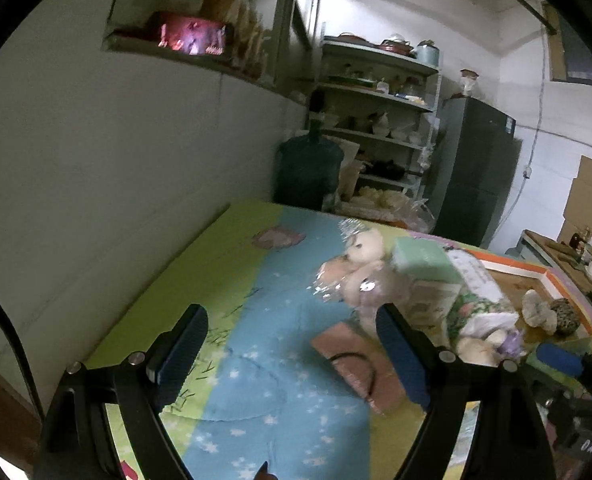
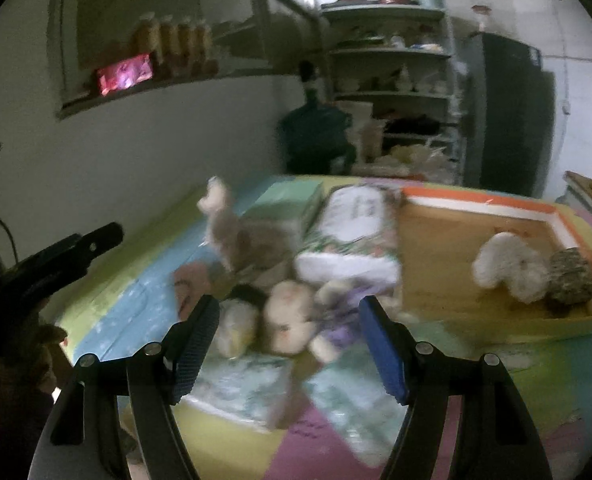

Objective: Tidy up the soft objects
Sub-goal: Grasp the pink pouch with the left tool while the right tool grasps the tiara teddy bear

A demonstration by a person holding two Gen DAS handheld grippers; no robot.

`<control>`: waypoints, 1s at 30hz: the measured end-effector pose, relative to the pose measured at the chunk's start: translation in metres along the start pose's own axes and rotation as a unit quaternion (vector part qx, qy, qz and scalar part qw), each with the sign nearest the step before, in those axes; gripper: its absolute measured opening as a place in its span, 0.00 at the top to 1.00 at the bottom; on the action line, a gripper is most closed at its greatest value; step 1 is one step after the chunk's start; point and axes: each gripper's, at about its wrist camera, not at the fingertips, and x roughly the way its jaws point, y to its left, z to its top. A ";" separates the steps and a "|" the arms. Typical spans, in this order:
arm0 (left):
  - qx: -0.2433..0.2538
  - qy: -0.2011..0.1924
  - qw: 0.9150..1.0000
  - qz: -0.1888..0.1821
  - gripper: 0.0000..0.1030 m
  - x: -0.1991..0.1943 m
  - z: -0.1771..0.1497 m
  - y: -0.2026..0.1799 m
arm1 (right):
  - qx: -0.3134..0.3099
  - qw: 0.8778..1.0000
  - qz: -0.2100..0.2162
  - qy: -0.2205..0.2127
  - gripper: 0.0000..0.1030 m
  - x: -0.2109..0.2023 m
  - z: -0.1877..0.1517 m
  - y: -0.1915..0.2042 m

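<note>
grippers [image 2: 288, 320]: 2, apart | tray [image 2: 484, 204]: 1 | toys in tray [image 2: 508, 264]: 2

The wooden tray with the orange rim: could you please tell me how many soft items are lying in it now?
2: a white plush left of centre, and a dark speckled one touching its right side, in the tray. None seems hidden.

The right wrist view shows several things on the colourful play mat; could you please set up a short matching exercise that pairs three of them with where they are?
Things:
1. white fluffy plush toy
2. mint-green rectangular box
3. cream teddy bear in purple clothing

Places:
A. beyond the open right tool, in line with the gap between its fingers
B. inside the orange-rimmed wooden tray
C. far side of the pile, towards the back wall

Pairs: 1-B, 2-C, 3-A
</note>
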 end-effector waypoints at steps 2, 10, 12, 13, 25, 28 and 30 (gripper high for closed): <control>-0.002 0.007 1.000 -0.001 0.17 0.005 -0.002 0.004 | -0.001 1.000 0.014 0.008 0.28 0.008 -0.003 0.007; 0.004 0.049 0.998 -0.028 0.17 0.030 -0.015 -0.003 | 0.001 0.999 0.035 0.020 0.28 0.024 -0.008 0.018; 0.005 0.065 0.997 -0.036 0.17 0.041 -0.019 -0.008 | 0.002 0.999 0.033 0.020 0.28 0.025 -0.008 0.018; 0.004 0.072 0.997 -0.039 0.17 0.046 -0.020 -0.010 | 0.002 0.999 0.031 0.020 0.28 0.025 -0.008 0.017; -0.003 0.139 0.989 -0.060 0.23 0.084 -0.035 -0.039 | 0.011 1.000 0.028 0.008 0.28 0.025 -0.008 -0.001; -0.001 0.139 0.987 -0.079 0.36 0.086 -0.034 -0.044 | 0.014 0.999 0.032 0.007 0.28 0.025 -0.009 -0.005; 0.000 0.140 0.985 -0.098 0.54 0.086 -0.033 -0.047 | 0.016 0.999 0.034 0.006 0.28 0.026 -0.010 -0.006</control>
